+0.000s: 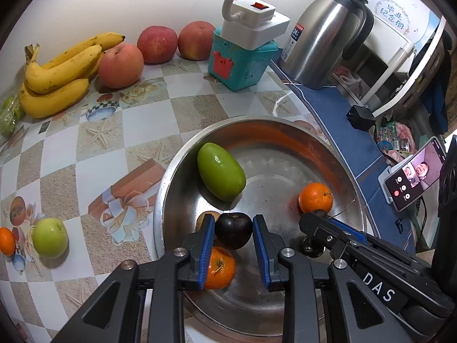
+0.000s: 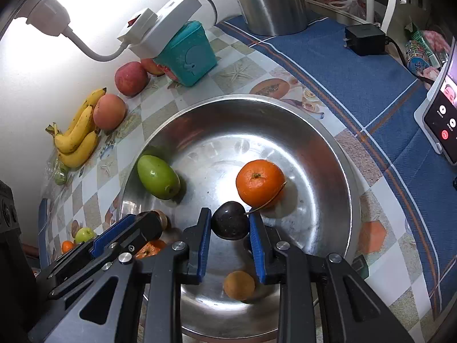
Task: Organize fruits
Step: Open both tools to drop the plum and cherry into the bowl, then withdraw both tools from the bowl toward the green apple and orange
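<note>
Both grippers hang over a steel bowl [image 1: 171, 177]. My left gripper [image 1: 233, 221] is shut on a dark cherry [image 1: 233, 233]. My right gripper [image 2: 230, 215] is shut on a second dark cherry [image 2: 230, 225], whose thin stem sticks out to the right. Each gripper shows in the other's view: the right gripper [image 1: 314, 218] beside an orange, the left gripper [image 2: 148, 221] at the bowl's left rim. In the bowl [image 2: 328, 154] lie an oval green fruit [image 2: 158, 181], an orange [image 2: 260, 183], another orange [image 1: 220, 268] under my left finger, and a small brown fruit [image 2: 239, 285].
Against the wall lie bananas [image 1: 57, 74] and three red apples [image 1: 121, 64]. A teal box [image 1: 240, 63] carries a white power strip. A steel kettle [image 1: 322, 34], a charger [image 2: 365, 40] and a phone [image 1: 411, 177] stand to the right. A green apple [image 1: 50, 237] and a small orange [image 1: 6, 240] sit left.
</note>
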